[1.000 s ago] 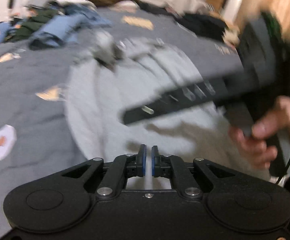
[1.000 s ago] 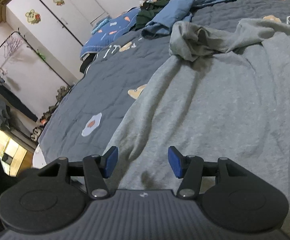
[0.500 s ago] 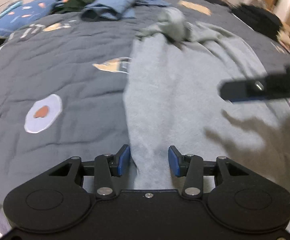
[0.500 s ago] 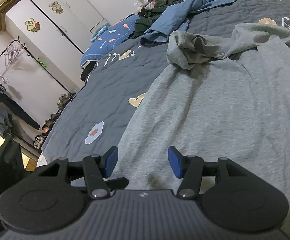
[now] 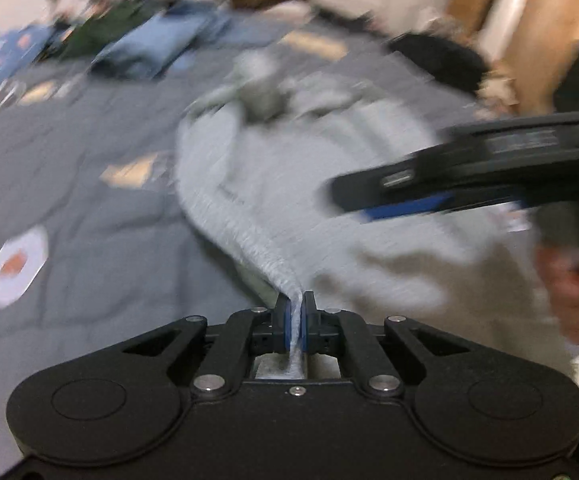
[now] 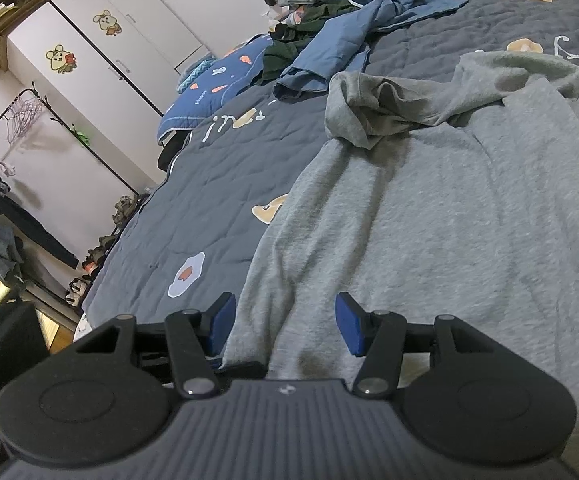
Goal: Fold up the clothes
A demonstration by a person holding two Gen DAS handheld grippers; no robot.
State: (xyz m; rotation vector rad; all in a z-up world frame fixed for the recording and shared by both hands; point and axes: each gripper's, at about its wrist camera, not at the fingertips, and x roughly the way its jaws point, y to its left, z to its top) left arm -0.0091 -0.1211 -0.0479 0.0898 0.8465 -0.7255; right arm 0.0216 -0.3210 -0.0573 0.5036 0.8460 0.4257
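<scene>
Two tools are in play: the left tool has just been closing and is now pinched on the near hem of the grey sweatshirt — a ridge of cloth is drawn up between its pads. From it the garment's long axis runs straight ahead across the bed. The right tool is held half open over the hem, empty — the next corner lies nearest it.

Grey garment on dark-grey quilt printed with fried eggs
</scene>
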